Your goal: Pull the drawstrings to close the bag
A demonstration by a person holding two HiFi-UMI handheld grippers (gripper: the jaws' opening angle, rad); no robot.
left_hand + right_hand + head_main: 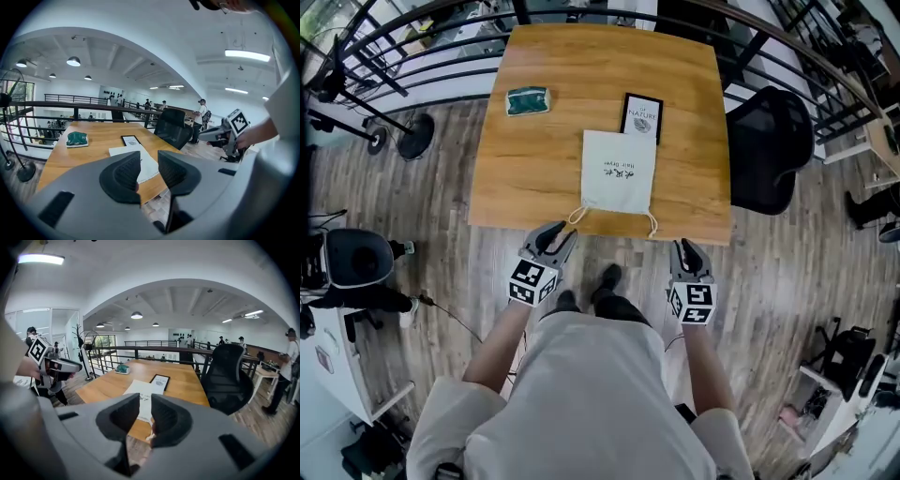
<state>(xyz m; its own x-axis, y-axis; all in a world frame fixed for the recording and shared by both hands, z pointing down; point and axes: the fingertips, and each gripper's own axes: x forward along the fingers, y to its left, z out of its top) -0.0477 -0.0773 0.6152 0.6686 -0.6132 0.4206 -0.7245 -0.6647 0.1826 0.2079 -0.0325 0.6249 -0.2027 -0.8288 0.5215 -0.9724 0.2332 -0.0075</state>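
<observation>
Two tongs, both released, with nothing between their jaws. The left tongs [555, 238] and right tongs [686, 253] hover low in the head view, at the tabletop [544, 150] edge. One white bag [620, 172] lies mid-frame, its two drawstrings [577, 215] trailing toward them. Above it sit one black card [641, 117] and one green packet [527, 100].

Square wooden worktop [581, 84], rounded corners, on grey plank floor [441, 187]. Black office chair [769, 141] just right of worktop. Dark metal railing [422, 47] curving round worktop's far and left sides (horizontal bars). Round black stand base [414, 137] on floor left of worktop. Above worktop: white beamed ceiling [178, 296], round pendant lamps [136, 315], strip lights [247, 55]. Bright window [107, 340] beyond worktop's far end.
</observation>
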